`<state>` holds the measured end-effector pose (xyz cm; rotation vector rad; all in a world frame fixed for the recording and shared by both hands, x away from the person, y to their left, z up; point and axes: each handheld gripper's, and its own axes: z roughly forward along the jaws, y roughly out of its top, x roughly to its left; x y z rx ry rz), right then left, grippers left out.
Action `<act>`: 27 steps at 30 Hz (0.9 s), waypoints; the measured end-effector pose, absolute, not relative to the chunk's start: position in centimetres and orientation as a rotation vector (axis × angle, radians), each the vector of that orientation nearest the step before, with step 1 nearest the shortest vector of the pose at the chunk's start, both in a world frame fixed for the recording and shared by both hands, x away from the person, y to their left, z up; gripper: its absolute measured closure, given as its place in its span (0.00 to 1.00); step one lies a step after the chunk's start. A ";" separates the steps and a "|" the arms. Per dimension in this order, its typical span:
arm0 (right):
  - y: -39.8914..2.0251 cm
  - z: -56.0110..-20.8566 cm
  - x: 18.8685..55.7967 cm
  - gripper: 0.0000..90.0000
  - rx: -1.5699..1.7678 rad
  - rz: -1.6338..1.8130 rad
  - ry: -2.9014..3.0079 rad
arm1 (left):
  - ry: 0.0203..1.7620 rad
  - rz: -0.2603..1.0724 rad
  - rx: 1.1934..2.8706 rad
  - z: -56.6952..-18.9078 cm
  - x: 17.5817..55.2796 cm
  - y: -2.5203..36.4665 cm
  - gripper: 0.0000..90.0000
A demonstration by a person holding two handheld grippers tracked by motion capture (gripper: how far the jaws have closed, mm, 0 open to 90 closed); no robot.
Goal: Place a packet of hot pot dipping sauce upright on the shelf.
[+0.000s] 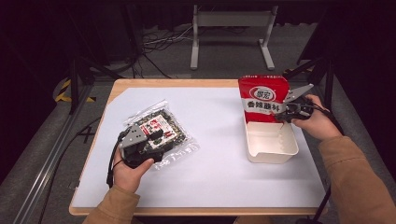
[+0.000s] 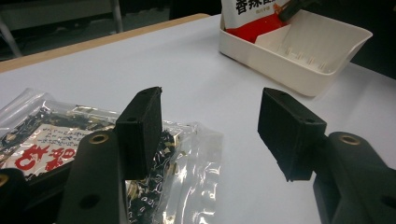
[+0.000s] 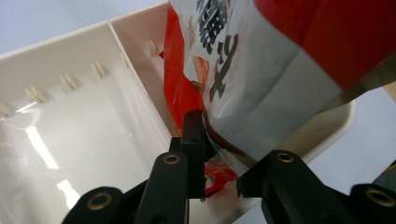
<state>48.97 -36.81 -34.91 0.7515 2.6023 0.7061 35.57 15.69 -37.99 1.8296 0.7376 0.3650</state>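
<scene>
Surface: white sheet over a wooden table (image 1: 122,84), dark floor and a grey metal stand (image 1: 231,29) at twelve o'clock.

Item one: my right gripper (image 1: 283,115), at three o'clock, jaws clamped on the side of a red seasoning bag (image 1: 262,99). The bag stands upright in the far compartment of a white divided bin (image 1: 273,150).

Item two: my left gripper (image 2: 210,133), at eight o'clock, jaws spread apart, nothing between them. It rests over a clear packet of dark snacks (image 1: 161,132) lying flat on the sheet, well apart from the bin.
</scene>
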 end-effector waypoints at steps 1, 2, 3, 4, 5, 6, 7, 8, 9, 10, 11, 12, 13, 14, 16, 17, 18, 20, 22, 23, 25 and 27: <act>-36.7 -34.8 48.9 0.83 0.771 0.698 2.605 | 0.736 0.362 1.831 -38.0 35.6 15.7 0.45; -36.7 -34.8 48.9 0.83 0.771 0.698 2.605 | 0.736 0.362 1.831 -38.0 35.6 15.7 0.45; -36.7 -34.7 48.9 0.80 0.766 0.689 2.612 | 0.738 0.367 1.828 -38.0 35.6 15.7 0.45; -36.6 -34.3 48.9 0.63 0.770 0.693 2.628 | 0.739 0.366 1.828 -38.0 35.6 15.8 0.45; -36.5 -34.2 48.9 0.61 0.774 0.717 2.614 | 0.743 0.359 1.826 -38.0 35.6 15.7 0.45; -36.5 -33.8 48.8 0.60 0.758 0.739 2.596 | 0.742 0.360 1.826 -38.0 35.6 15.7 0.45; -36.4 -33.3 48.7 0.59 0.752 0.763 2.587 | 0.739 0.360 1.829 -38.0 35.6 15.7 0.45; -36.2 -32.8 48.7 0.60 0.744 0.794 2.572 | 0.743 0.352 1.831 -38.0 35.6 15.6 0.45; -36.1 -32.2 48.6 0.62 0.733 0.825 2.560 | 0.735 0.359 1.833 -38.0 35.6 15.6 0.45; -35.9 -31.7 48.6 0.65 0.731 0.845 2.543 | 0.739 0.353 1.832 -38.1 35.6 15.5 0.45; -35.7 -31.2 48.7 0.68 0.733 0.855 2.529 | 0.737 0.355 1.832 -38.1 35.6 15.5 0.45; -35.5 -30.8 48.7 0.74 0.728 0.866 2.511 | 0.736 0.355 1.832 -38.1 35.6 15.5 0.45; -35.5 -30.8 48.7 0.74 0.728 0.866 2.511 | 0.736 0.355 1.832 -38.1 35.6 15.5 0.45; -35.4 -30.4 48.8 0.84 0.723 0.875 2.496 | 0.736 0.356 1.832 -38.1 35.6 15.5 0.45; -35.2 -30.3 48.8 0.94 0.720 0.871 2.503 | 0.735 0.357 1.834 -38.0 35.6 15.6 0.45; -35.1 -30.6 48.9 0.98 0.719 0.838 2.518 | 0.740 0.357 1.832 -38.1 35.6 15.7 0.45; -35.2 -30.7 48.8 0.98 0.732 0.827 2.525 | 0.742 0.357 1.829 -38.1 35.7 15.7 0.45; -35.5 -30.9 48.8 0.98 0.753 0.838 2.534 | 0.746 0.358 1.827 -38.1 35.7 15.8 0.45; -35.8 -31.2 48.7 0.99 0.760 0.839 2.544 | 0.747 0.359 1.828 -38.1 35.7 15.8 0.45; -35.8 -31.4 48.6 0.99 0.766 0.836 2.550 | 0.748 0.356 1.825 -38.1 35.7 15.8 0.45; -36.0 -31.6 48.5 0.99 0.777 0.819 2.559 | 0.743 0.358 1.829 -38.1 35.6 15.7 0.45; -36.3 -31.9 48.5 0.99 0.792 0.812 2.560 | 0.738 0.363 1.833 -38.1 35.6 15.7 0.45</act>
